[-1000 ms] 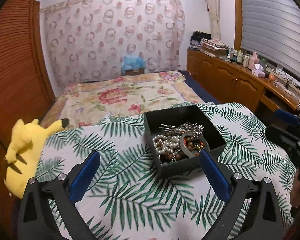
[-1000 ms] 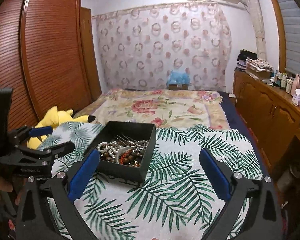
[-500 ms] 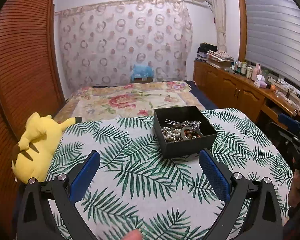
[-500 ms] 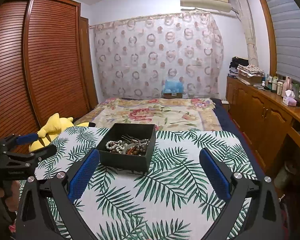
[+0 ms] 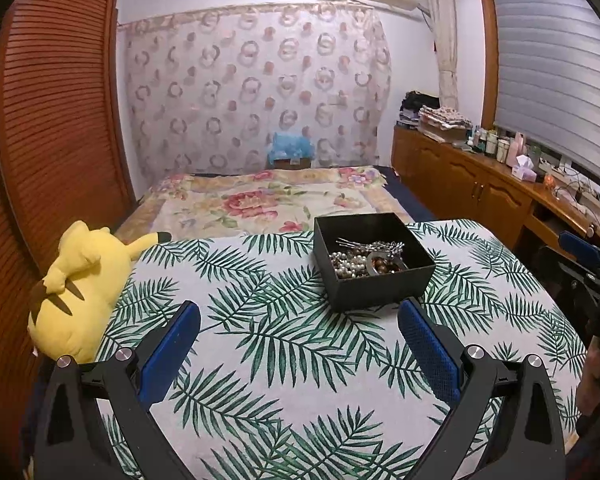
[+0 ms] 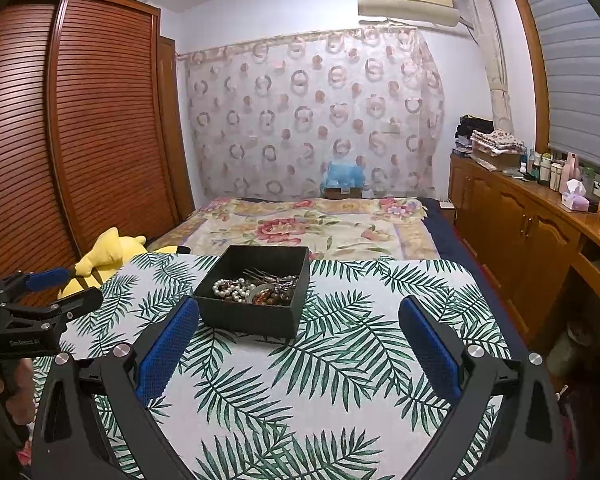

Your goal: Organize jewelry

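A black open box [image 5: 380,290] [image 6: 256,316] stands on the palm-leaf cloth of the table [image 5: 284,344]. Inside lie a pearl strand [image 5: 346,266] [image 6: 229,288], brown beads [image 6: 274,298] and silver hairpins [image 5: 370,245] [image 6: 268,276], all heaped together. My left gripper [image 5: 298,314] hovers open, well short of the box and a little to its left, nothing between its blue pads. My right gripper [image 6: 298,308] is open too, empty, behind the box's near-right corner. Each gripper shows at the edge of the other's view.
A yellow plush toy [image 5: 76,284] [image 6: 104,256] lies at the table's left edge. Behind the table is a bed with a floral cover [image 5: 268,200]. A wooden cabinet [image 6: 532,232] with bottles and tissues runs along the right wall; a louvered wardrobe [image 6: 80,128] is on the left.
Both grippers have pulled back and risen away from the box, which now looks smaller and farther. Both stayed open and empty throughout.
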Motion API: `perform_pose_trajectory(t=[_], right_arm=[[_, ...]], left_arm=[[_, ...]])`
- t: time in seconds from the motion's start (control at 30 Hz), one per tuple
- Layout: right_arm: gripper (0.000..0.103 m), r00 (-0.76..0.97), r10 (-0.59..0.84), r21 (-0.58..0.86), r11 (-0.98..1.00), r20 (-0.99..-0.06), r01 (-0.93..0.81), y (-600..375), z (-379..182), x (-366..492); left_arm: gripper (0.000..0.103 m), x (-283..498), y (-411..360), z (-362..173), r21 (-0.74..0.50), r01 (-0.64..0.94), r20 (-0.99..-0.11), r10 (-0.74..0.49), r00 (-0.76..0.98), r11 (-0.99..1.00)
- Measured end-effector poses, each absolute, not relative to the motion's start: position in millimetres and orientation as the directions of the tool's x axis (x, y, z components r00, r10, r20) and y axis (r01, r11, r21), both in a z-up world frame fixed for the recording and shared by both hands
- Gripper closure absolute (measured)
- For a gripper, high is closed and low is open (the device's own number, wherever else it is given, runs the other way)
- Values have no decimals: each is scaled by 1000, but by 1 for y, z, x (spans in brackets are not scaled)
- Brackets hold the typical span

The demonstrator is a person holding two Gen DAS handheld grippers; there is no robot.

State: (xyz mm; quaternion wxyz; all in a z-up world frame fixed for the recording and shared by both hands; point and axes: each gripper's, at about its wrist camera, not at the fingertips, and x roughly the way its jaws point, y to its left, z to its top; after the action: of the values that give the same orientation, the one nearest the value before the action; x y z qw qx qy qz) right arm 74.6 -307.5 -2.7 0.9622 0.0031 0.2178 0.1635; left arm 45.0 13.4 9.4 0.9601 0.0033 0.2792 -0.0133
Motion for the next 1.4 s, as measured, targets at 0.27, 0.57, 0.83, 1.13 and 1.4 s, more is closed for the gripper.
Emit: perform_pose_trajectory(t=[0.27,0.57,0.83,1.13,1.4], right_arm=[[2,852,315,77,947,-419,-312,-308,-3,75],[2,848,318,80,946,-424,-315,-310,-5,74],[2,848,317,79,946,-426,-314,-312,-6,73],[2,846,319,81,945,-427,-316,-311,-6,73],[2,847,318,81,946,-427,-314,-312,-6,73]], left_arm=[[7,45,13,10,-1,34,-539,-29,842,999],[7,45,11,10,1,39,-541,-32,841,999],[8,46,11,11,-6,39,-541,-36,841,999],[7,46,11,11,-6,38,-541,-35,840,999],[8,46,11,11,-7,39,-541,-37,840,999]])
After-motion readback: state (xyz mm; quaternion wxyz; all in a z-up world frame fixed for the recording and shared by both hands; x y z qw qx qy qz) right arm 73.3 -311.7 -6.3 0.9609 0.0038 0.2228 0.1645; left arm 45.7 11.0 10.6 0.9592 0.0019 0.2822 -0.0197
